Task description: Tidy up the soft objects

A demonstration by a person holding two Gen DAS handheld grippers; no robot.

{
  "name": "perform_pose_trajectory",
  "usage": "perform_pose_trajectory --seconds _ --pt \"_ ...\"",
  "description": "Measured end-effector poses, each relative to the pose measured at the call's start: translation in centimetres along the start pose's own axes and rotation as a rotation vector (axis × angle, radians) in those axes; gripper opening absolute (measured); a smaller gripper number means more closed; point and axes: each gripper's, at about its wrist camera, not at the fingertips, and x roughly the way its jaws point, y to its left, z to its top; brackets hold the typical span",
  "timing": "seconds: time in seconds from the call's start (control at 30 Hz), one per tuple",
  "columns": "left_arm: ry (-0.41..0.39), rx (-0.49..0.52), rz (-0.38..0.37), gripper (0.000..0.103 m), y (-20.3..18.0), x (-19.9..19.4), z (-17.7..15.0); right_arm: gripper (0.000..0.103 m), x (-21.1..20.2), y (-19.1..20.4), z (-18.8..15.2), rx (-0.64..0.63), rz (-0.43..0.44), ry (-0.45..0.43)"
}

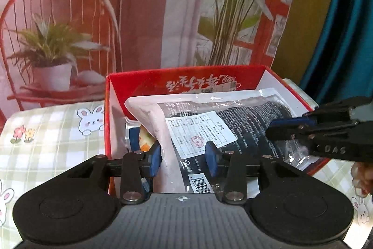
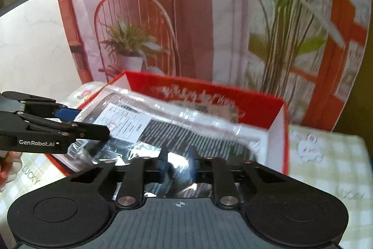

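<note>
**Both tongs at a plastic packet in the red box**

Right now a red box (image 1: 233,78) with white inner walls stands open on a worktop covered by a checked cloth (image 1: 46,132) printed with rabbits and flowers. Inside it a clear plastic packet (image 1: 244,118) lies slanted, its upper end leaning against the far wall and its lower end toward the near rim. The packet holds something dark with rows of pale print, a pink piece along one side, a white paper slip on top and a barcode near the bottom edge. Under the packet, at the left inner wall of the box, part of another item in blue and orange shows; what it is cannot be told.

The left tongs (image 1: 184,158) stand partly closed around the near end of the packet, with the blue pads (image 1: 156,159) against the pink side and the dark side. The right tongs (image 2: 178,162) are blurred in their own view; they are closed to a narrow gap on the packet's clear plastic edge at the near right of the box. A printed backdrop (image 1: 139,15) of a chair and potted plants hangs behind the box.
</note>
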Motion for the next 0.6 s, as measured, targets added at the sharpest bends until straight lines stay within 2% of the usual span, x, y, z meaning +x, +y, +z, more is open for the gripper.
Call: perform_pose_trajectory --seconds 0.1,0.27,0.37,0.43,0.5,0.57,0.6 --pt "-0.010 -0.003 0.004 0.046 0.4 -0.2 0.1 0.009 0.9 -0.1 -0.2 0.021 0.008 0.016" --pt "-0.062 -0.006 0.032 0.061 0.6 -1.5 0.2 0.007 2.5 -0.6 0.4 0.079 0.035 0.081" --pt "-0.097 0.008 0.059 0.079 0.0 -2.6 0.5 0.007 2.9 -0.2 0.5 0.074 0.026 0.098" --pt "-0.133 0.021 0.088 0.100 -0.5 -3.7 0.7 0.007 2.8 0.0 0.5 0.077 0.018 0.100" --pt "-0.171 0.043 0.136 0.103 -1.2 -5.0 0.9 0.007 2.2 0.2 0.5 0.078 0.002 0.088" --pt "-0.191 0.073 0.172 0.103 -1.9 -6.1 1.4 0.018 1.3 0.5 0.6 0.066 -0.027 0.070" --pt "-0.200 0.087 0.186 0.103 -2.2 -6.7 1.7 0.030 0.7 0.6 0.6 0.062 -0.036 0.051"
